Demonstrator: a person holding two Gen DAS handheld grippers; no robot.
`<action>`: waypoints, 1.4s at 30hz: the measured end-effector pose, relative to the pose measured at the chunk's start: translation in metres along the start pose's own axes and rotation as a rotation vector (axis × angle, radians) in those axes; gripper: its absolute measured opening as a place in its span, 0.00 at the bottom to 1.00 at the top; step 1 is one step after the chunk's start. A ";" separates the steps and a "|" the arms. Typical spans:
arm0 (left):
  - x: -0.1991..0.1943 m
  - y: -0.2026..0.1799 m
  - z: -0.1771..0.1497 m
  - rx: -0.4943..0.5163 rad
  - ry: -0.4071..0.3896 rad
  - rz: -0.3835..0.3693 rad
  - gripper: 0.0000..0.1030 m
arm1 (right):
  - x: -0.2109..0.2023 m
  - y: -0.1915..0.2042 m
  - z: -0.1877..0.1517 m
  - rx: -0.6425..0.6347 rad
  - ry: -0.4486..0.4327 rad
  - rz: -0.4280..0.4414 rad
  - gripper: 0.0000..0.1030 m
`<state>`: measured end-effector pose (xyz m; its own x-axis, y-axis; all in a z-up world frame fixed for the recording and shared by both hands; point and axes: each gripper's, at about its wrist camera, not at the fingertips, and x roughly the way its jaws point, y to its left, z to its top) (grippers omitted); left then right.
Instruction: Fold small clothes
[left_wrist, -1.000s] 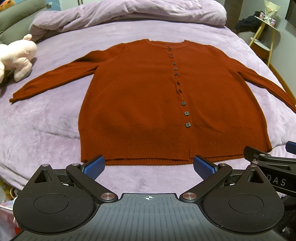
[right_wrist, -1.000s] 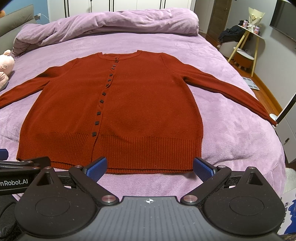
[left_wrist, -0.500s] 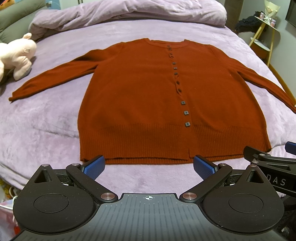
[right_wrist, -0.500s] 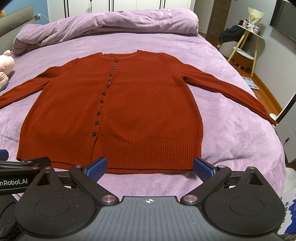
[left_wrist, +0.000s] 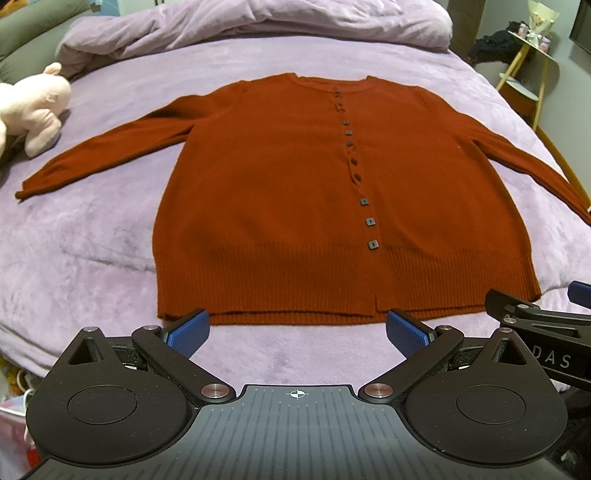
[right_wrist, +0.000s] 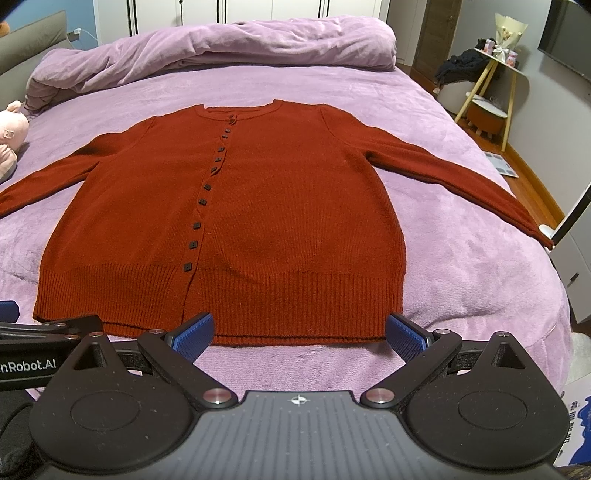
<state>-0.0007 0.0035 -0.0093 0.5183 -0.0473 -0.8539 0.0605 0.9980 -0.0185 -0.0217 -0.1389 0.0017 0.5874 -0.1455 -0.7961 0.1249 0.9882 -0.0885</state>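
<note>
A rust-red buttoned cardigan (left_wrist: 280, 199) (right_wrist: 280, 221) lies flat, front up, on the purple bed, both sleeves spread outward and its ribbed hem nearest me. My left gripper (left_wrist: 297, 330) hovers open just short of the hem, blue pads wide apart and holding nothing. My right gripper (right_wrist: 299, 332) is open too, level with the hem's right half, nothing between its pads. Each gripper's side shows at the edge of the other's view.
The purple bed cover (left_wrist: 85, 229) (right_wrist: 472, 258) surrounds the cardigan. A rolled duvet (right_wrist: 221, 51) lies at the head. A pink plush toy (left_wrist: 33, 107) sits near the left sleeve. A side table with yellow legs (right_wrist: 491, 88) stands right of the bed.
</note>
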 end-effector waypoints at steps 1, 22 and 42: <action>0.001 0.000 0.000 -0.001 0.001 -0.001 1.00 | 0.000 0.000 0.000 0.000 0.000 0.001 0.96; 0.028 0.030 0.029 -0.089 -0.095 -0.132 1.00 | 0.001 -0.068 0.012 0.134 -0.424 0.259 0.96; 0.116 0.035 0.084 -0.275 -0.052 -0.194 0.99 | 0.200 -0.396 0.005 1.354 -0.330 0.022 0.41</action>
<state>0.1332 0.0290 -0.0653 0.5632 -0.2328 -0.7928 -0.0662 0.9437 -0.3241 0.0502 -0.5595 -0.1201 0.7348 -0.3222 -0.5969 0.6697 0.2046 0.7139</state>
